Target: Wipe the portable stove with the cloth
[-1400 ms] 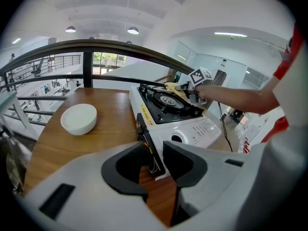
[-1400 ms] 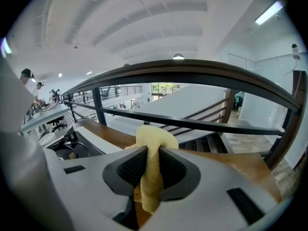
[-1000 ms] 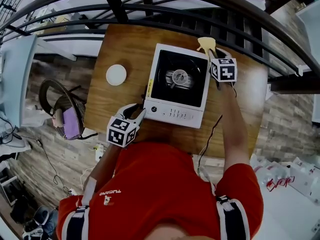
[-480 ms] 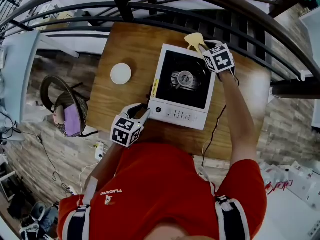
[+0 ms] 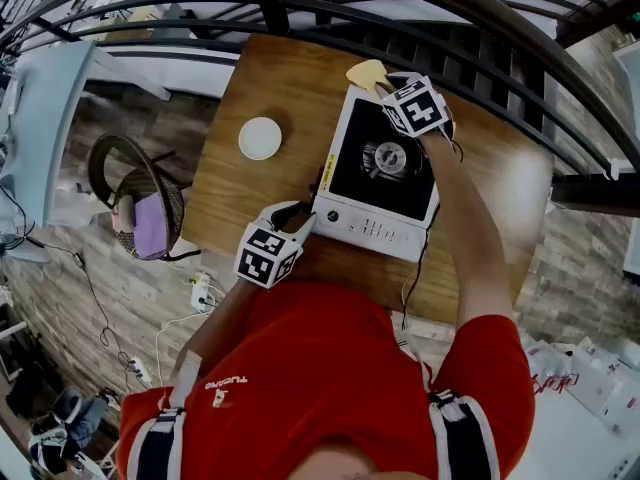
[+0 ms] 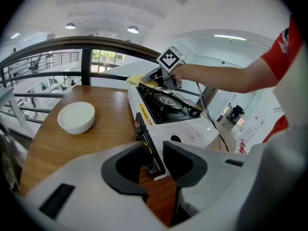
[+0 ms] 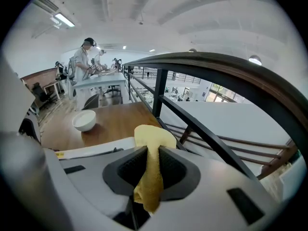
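Observation:
The white portable stove (image 5: 375, 230) with its black burner top lies on the wooden table (image 5: 270, 78). My left gripper (image 5: 303, 220) is shut on the stove's near left corner, whose black side panel sits between the jaws (image 6: 155, 160). My right gripper (image 5: 385, 90) is over the stove's far left corner, shut on a yellow cloth (image 5: 366, 74). In the right gripper view the cloth (image 7: 151, 172) hangs folded between the jaws and sticks out ahead of them, above the stove's edge (image 7: 96, 150). The left gripper view shows the stove (image 6: 168, 114) and the right gripper (image 6: 154, 78) beyond it.
A white bowl (image 5: 260, 138) stands on the table left of the stove. A dark metal railing (image 7: 192, 124) runs just beyond the table's far edge. A black cable (image 5: 410, 283) trails off the near edge. People stand at a distant bench (image 7: 89, 57).
My right gripper has carried the cloth leftward along the stove's far edge, from the far right corner to the far left. The left gripper still holds the near left corner.

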Demonstrator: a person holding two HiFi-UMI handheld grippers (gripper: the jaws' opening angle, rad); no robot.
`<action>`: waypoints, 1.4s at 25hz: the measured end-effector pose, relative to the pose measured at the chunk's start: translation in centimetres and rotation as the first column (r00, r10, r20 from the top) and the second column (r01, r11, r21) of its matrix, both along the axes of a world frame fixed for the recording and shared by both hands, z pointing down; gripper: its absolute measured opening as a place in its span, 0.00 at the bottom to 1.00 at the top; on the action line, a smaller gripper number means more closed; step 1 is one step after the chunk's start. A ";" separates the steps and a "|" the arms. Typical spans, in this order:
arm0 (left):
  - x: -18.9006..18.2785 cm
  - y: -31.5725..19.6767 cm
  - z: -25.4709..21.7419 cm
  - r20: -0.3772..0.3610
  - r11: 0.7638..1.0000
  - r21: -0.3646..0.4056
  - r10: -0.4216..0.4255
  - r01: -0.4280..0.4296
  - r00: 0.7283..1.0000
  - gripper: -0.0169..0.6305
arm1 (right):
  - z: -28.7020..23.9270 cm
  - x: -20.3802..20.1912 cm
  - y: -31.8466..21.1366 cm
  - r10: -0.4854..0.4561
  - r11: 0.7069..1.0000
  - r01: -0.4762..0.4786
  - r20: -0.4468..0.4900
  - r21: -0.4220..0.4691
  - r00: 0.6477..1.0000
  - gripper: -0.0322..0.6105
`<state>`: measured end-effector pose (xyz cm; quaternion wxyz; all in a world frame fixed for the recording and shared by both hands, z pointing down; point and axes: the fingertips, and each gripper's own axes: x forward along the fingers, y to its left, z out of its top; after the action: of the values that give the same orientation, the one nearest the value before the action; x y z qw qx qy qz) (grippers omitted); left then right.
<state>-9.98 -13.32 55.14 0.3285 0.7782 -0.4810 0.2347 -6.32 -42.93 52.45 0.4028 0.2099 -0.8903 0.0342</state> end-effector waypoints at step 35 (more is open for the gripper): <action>-0.2 0.2 -0.2 -0.026 1.000 0.017 0.025 -0.024 0.999 0.23 | -0.4 -7.8 10.9 -0.317 0.941 0.328 -0.116 0.086 0.941 0.18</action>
<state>-10.16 -13.08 54.98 0.3252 0.7897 -0.4692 0.2246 -14.15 -32.05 52.06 0.4354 0.0834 -0.8919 -0.0893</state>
